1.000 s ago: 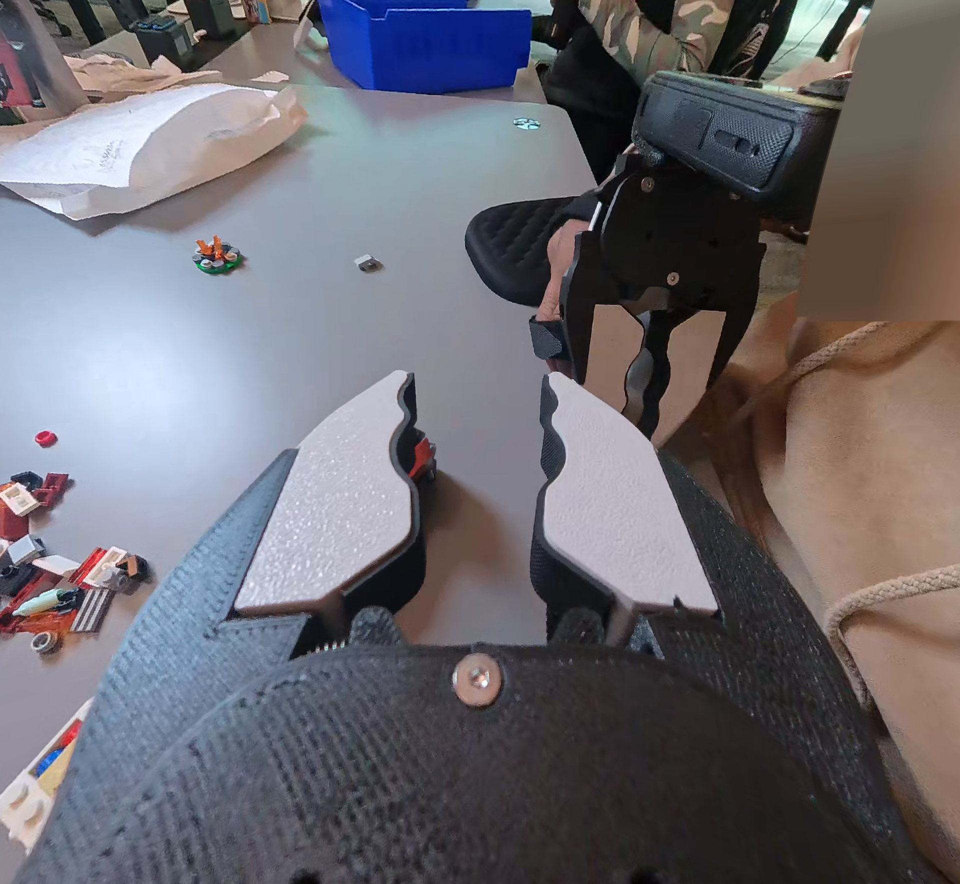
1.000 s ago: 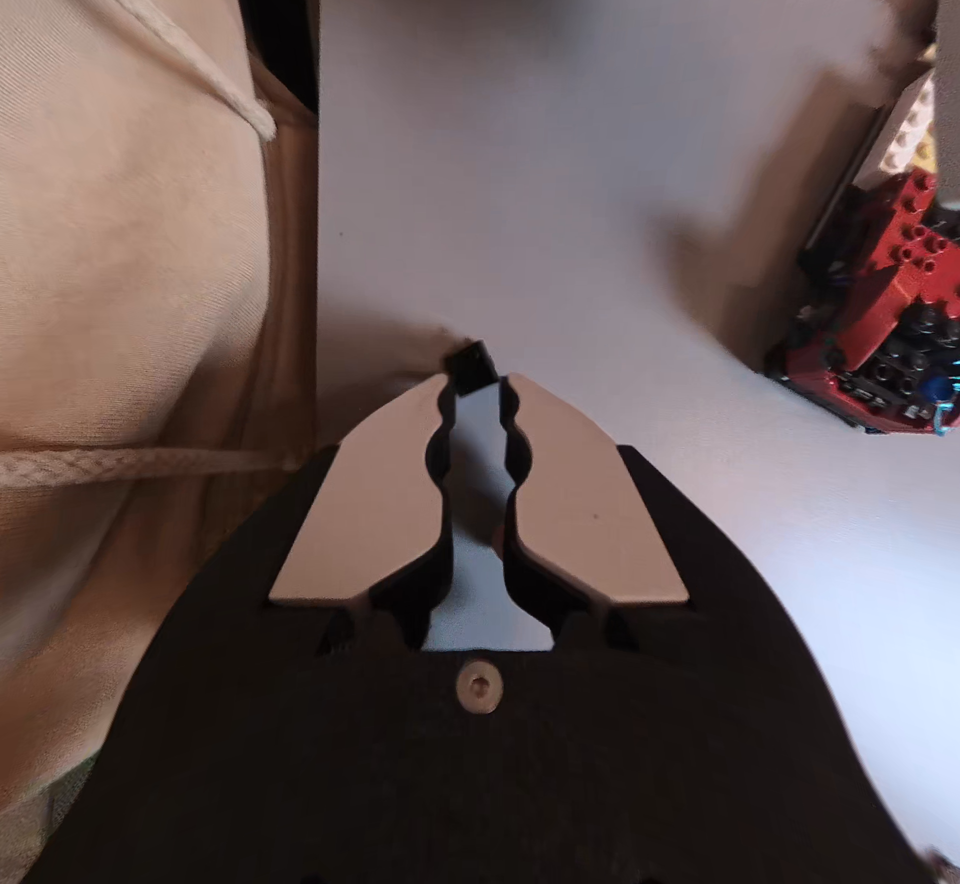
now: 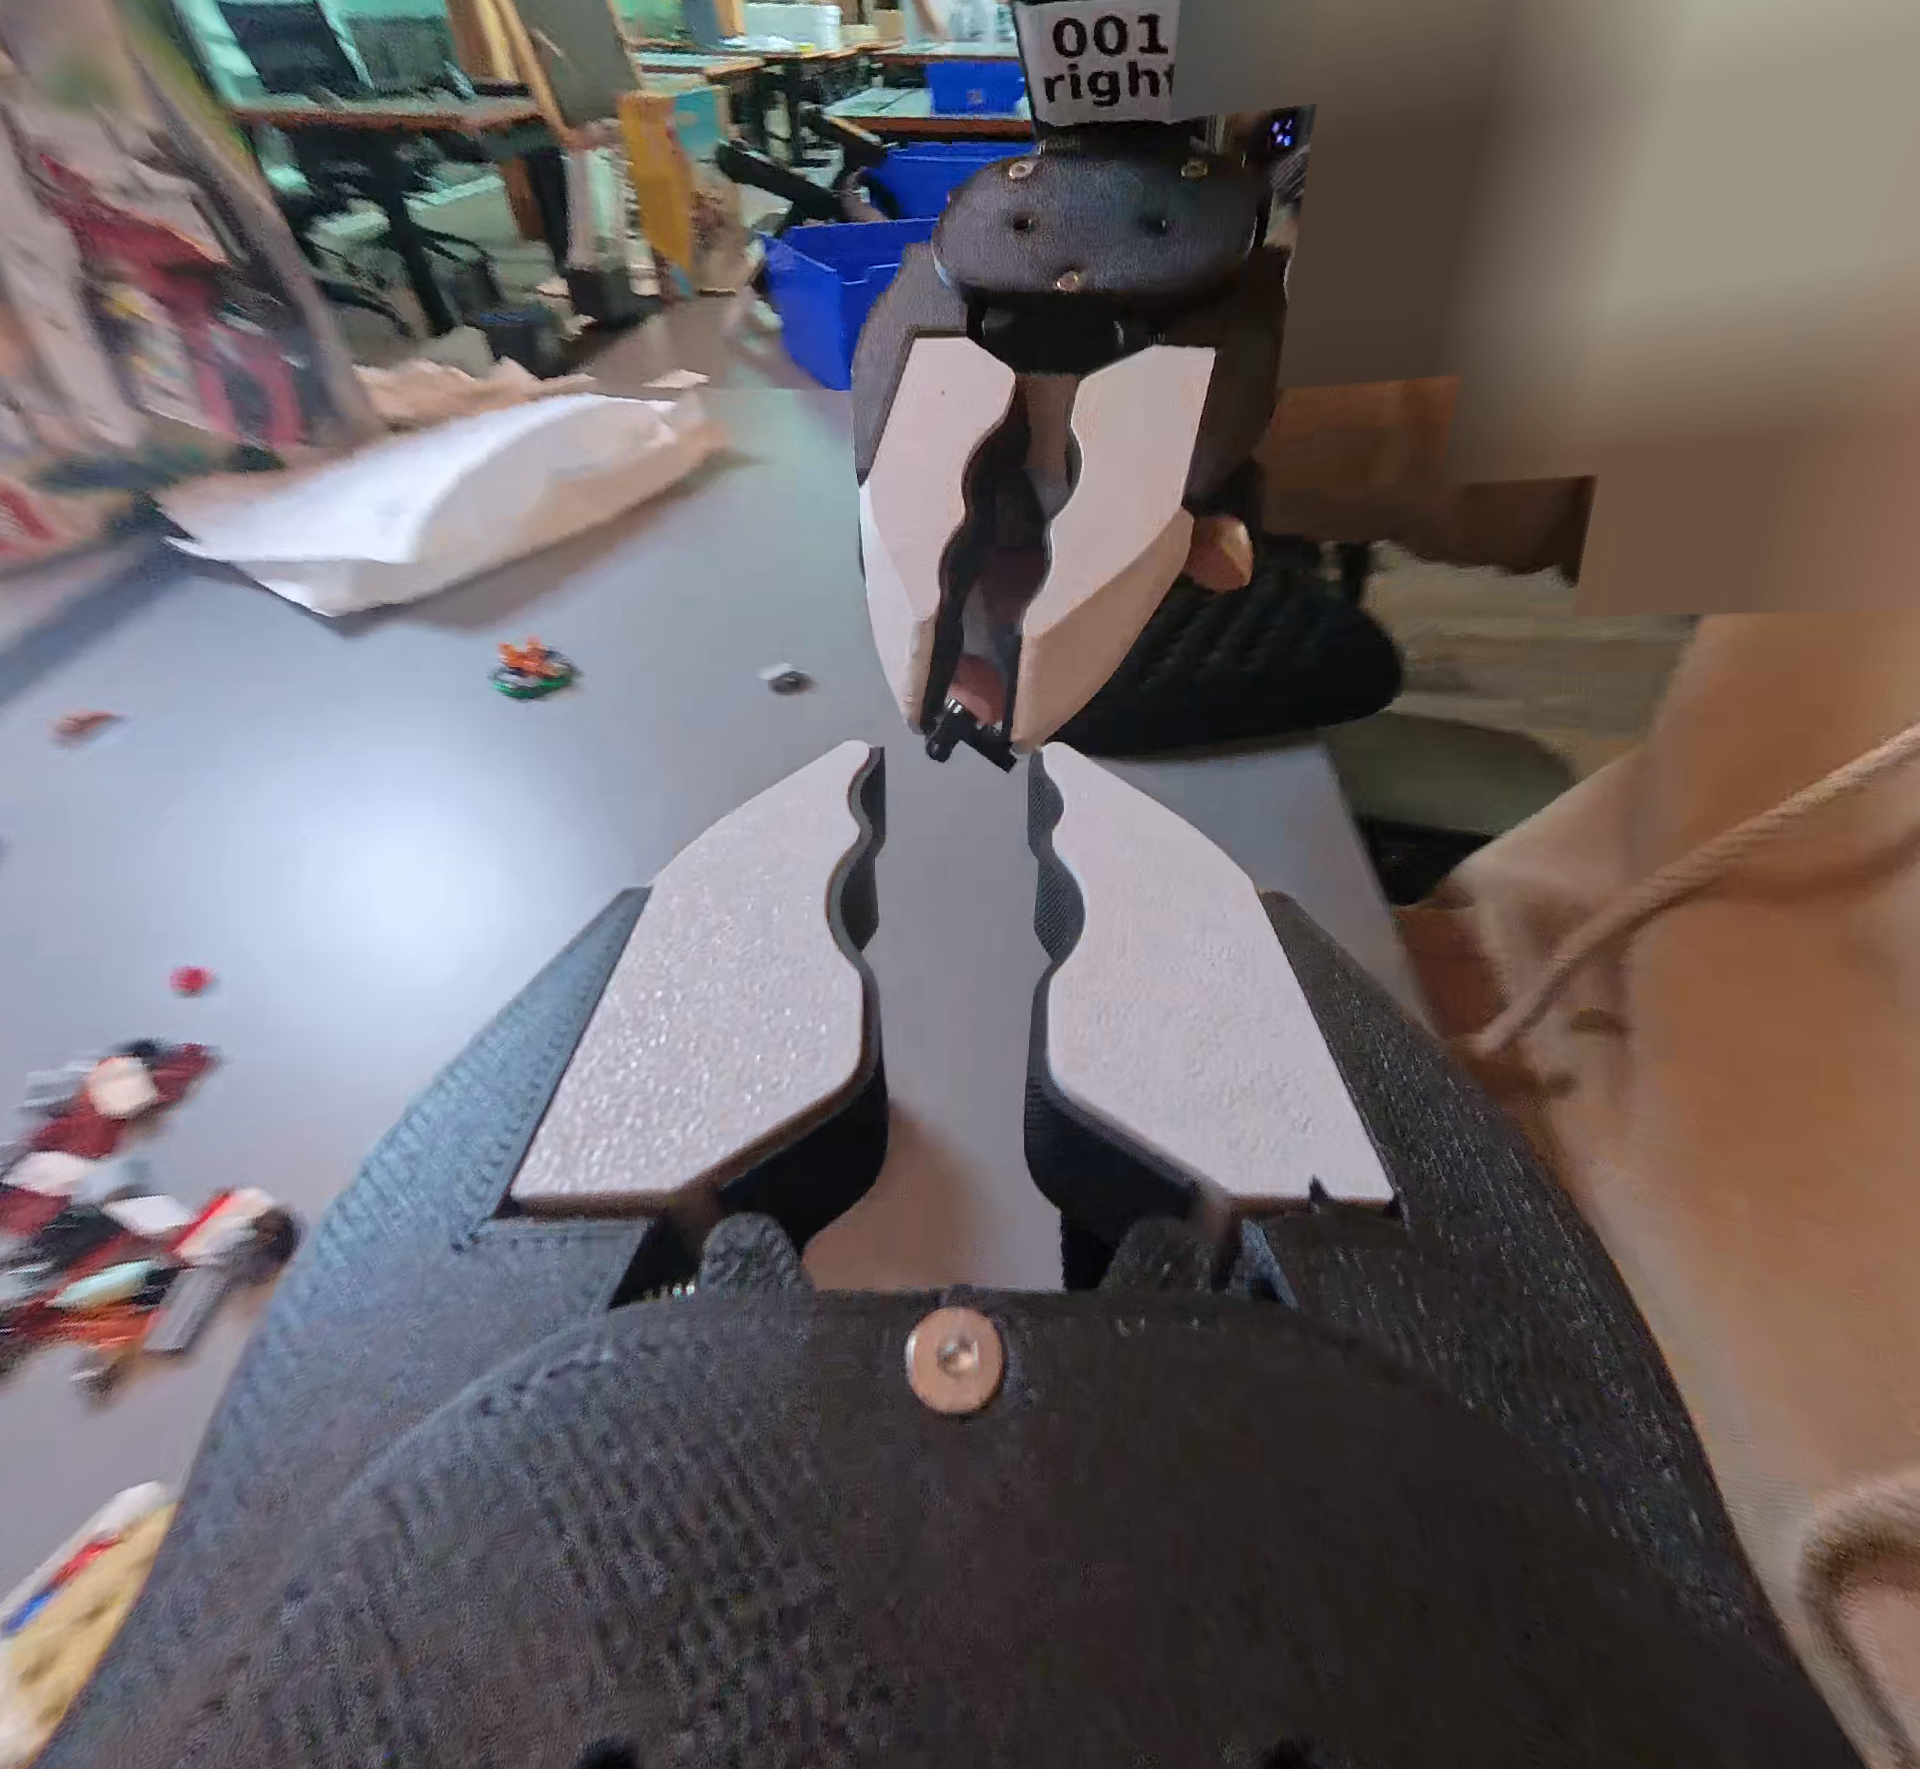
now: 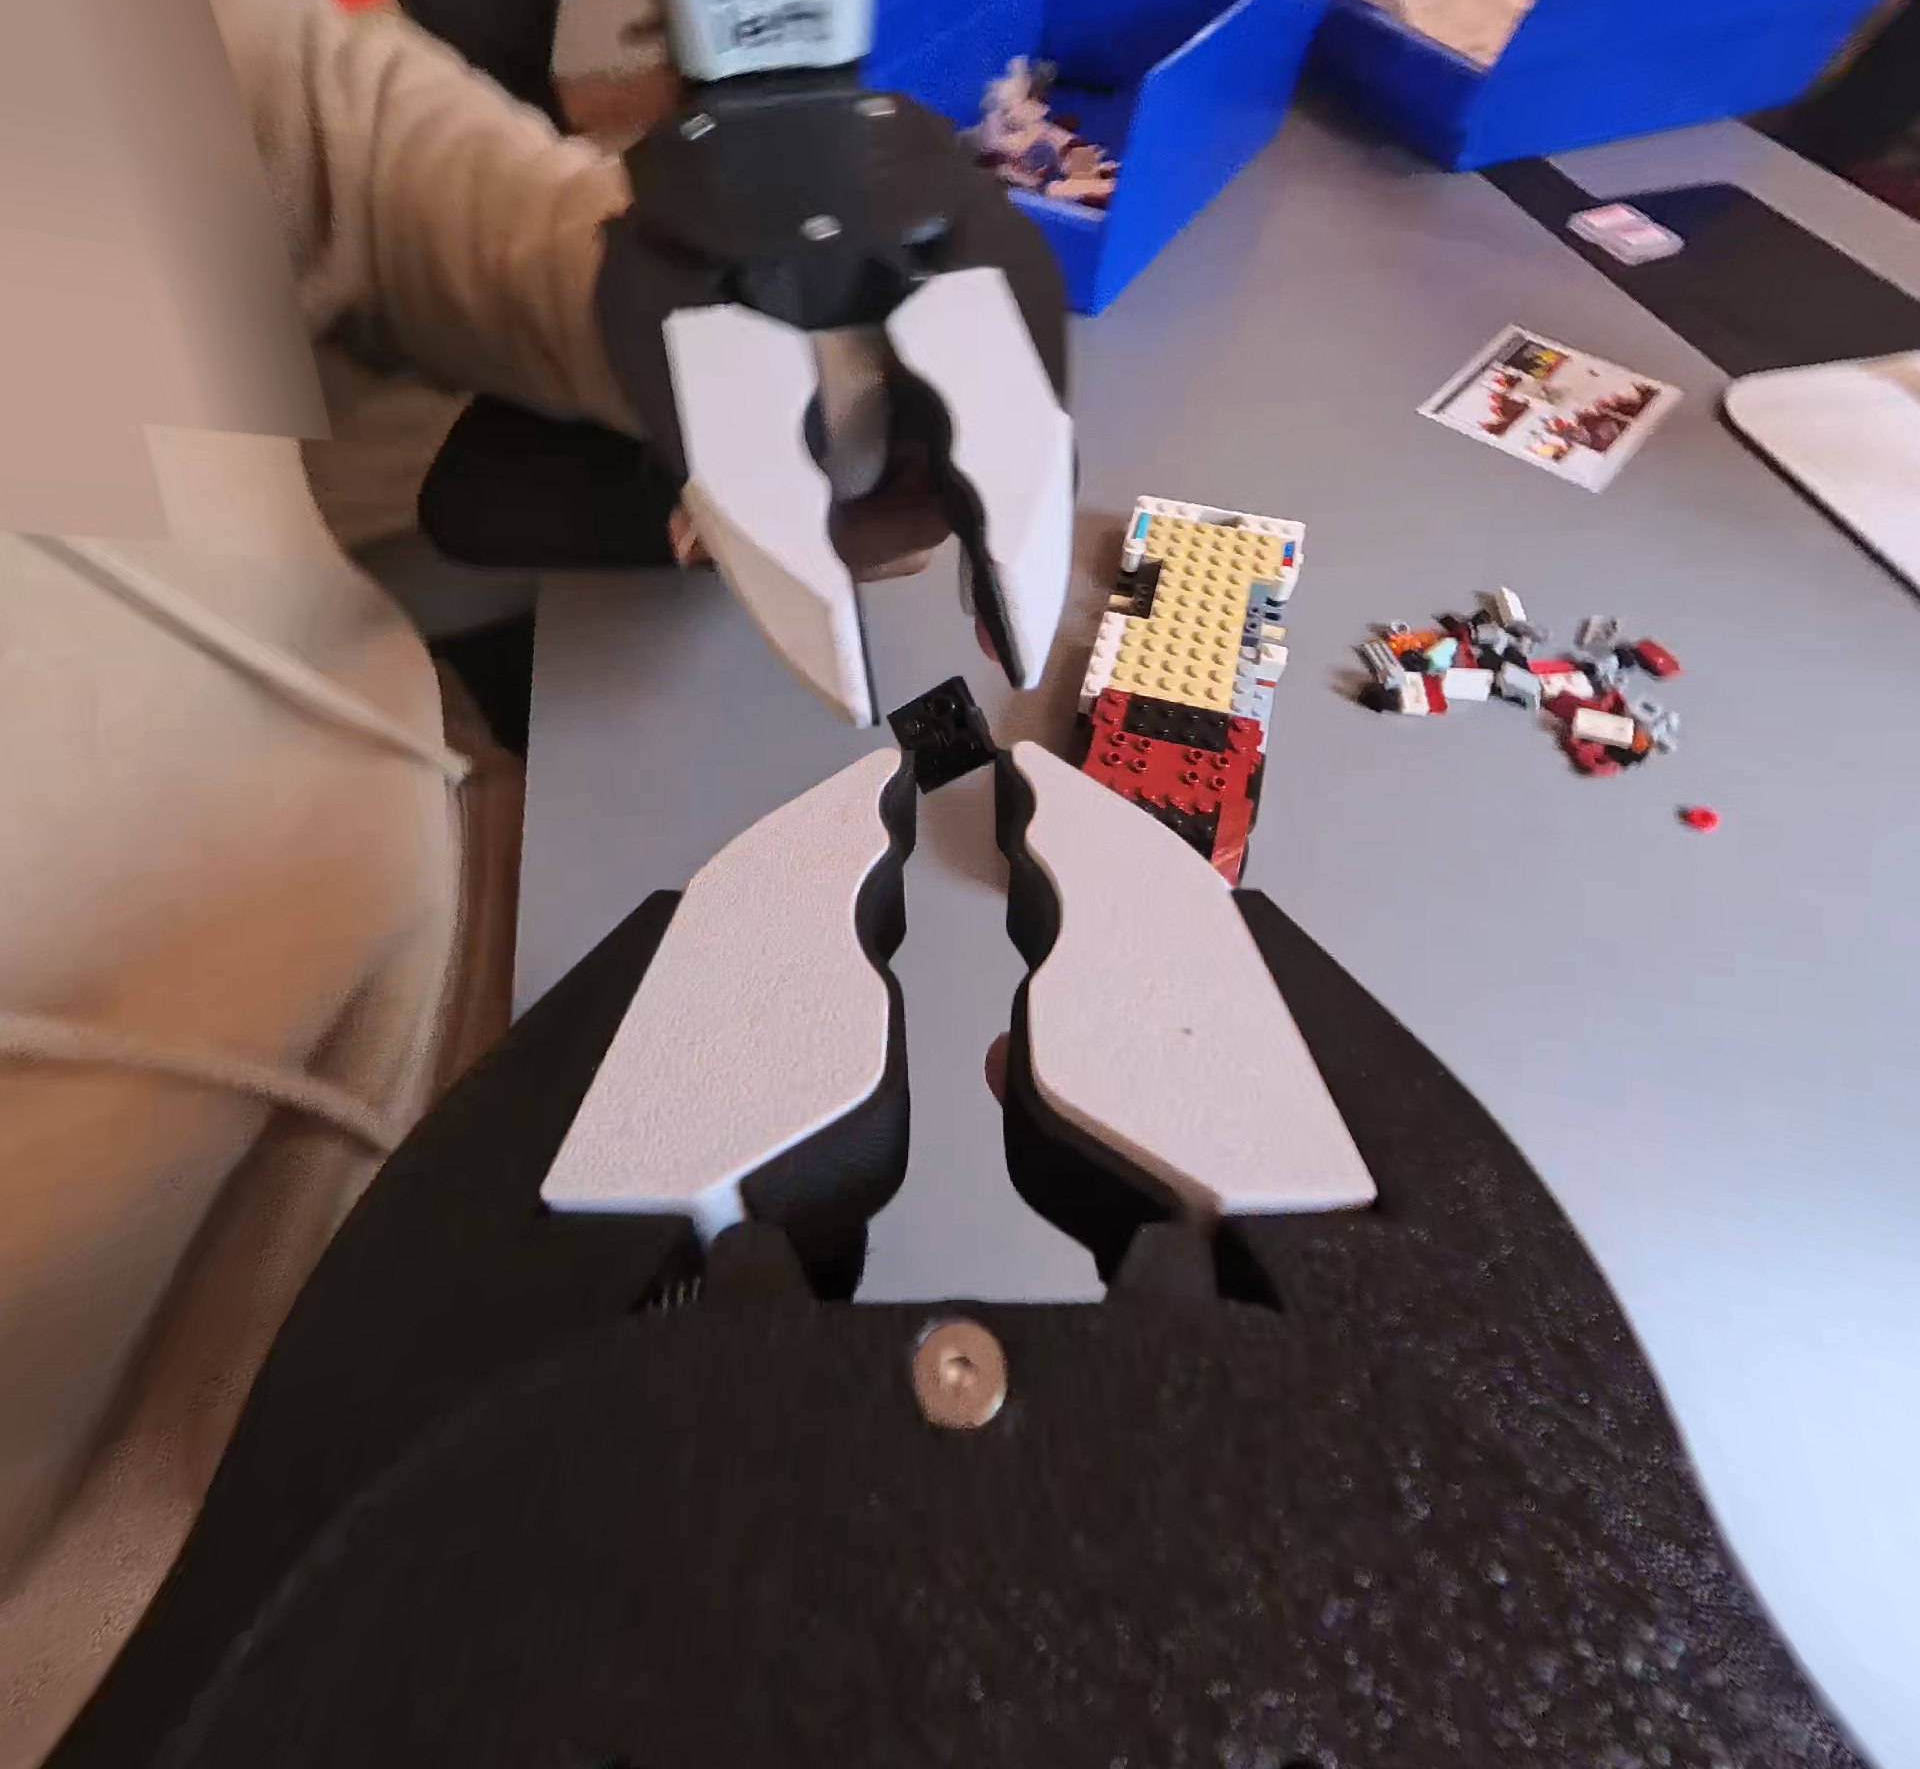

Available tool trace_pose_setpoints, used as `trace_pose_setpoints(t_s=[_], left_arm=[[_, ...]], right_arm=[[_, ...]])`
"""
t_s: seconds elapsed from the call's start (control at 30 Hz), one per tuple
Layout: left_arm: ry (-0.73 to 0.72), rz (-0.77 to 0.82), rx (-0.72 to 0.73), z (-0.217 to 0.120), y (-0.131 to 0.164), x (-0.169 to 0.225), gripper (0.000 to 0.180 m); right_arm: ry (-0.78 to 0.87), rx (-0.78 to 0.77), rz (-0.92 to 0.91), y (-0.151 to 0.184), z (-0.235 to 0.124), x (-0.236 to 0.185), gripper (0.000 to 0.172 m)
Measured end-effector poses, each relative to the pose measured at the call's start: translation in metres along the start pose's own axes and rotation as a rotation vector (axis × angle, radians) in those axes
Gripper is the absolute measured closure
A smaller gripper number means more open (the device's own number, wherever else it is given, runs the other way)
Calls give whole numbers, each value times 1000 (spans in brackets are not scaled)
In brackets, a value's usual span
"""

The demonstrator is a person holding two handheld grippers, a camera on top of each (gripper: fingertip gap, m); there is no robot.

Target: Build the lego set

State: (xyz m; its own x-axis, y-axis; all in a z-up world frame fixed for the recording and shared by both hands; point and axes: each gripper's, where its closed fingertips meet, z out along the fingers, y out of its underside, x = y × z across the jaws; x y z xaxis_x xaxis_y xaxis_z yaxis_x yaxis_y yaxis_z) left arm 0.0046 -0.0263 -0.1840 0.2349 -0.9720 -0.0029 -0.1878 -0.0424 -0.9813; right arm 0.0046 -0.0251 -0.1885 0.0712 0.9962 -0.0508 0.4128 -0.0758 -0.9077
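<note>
The right gripper holds a small black brick at the very tips of its fingers, both pads pressing on its sides, above the grey table. The jaws stand only a little apart, as wide as the brick. The brick is tilted, with its studs turned up and toward the other gripper.

Just in front of it hangs the left gripper, pointing down with its tips close on either side of the brick's far end. Its jaws are partly open and its pads do not press on anything; in the left wrist view its fingers show only bare table between them, and the black brick sits just beyond their tips.

To the right of the brick, near it, lies a built model with a tan studded top, white edges and a dark red and black part. Farther to the right is a heap of loose small pieces, and a single red piece apart from it. Behind these lies an instruction sheet, and at the far end stand blue bins.
</note>
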Motion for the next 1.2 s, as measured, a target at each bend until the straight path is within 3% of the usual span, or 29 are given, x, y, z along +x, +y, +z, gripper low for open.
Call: trace_pose_setpoints(t_s=[0.17,0.3,0.53,0.67,0.73,0.83,1.03,1.2], left_arm=[[-240,365,-74,0,-2,-14,153],[-356,548,-133,3,3,-19,152],[-494,813,-215,0,6,-27,159],[-512,860,-229,-1,6,-28,163],[-488,810,-209,-2,6,-28,163],[-374,581,-114,-4,3,-25,163],[41,24,129,-15,-13,-6,164],[192,-82,207,-17,-20,8,164]], right_arm=[[2,137,403,-3,2,15,157],[-38,224,653,-6,7,18,157],[-96,255,827,-7,16,15,157],[-110,270,879,-6,19,15,157],[-113,280,873,-7,19,14,157],[-157,310,775,-15,14,11,151],[-117,247,194,-22,-4,-2,149],[-109,218,20,-26,3,-13,149]])
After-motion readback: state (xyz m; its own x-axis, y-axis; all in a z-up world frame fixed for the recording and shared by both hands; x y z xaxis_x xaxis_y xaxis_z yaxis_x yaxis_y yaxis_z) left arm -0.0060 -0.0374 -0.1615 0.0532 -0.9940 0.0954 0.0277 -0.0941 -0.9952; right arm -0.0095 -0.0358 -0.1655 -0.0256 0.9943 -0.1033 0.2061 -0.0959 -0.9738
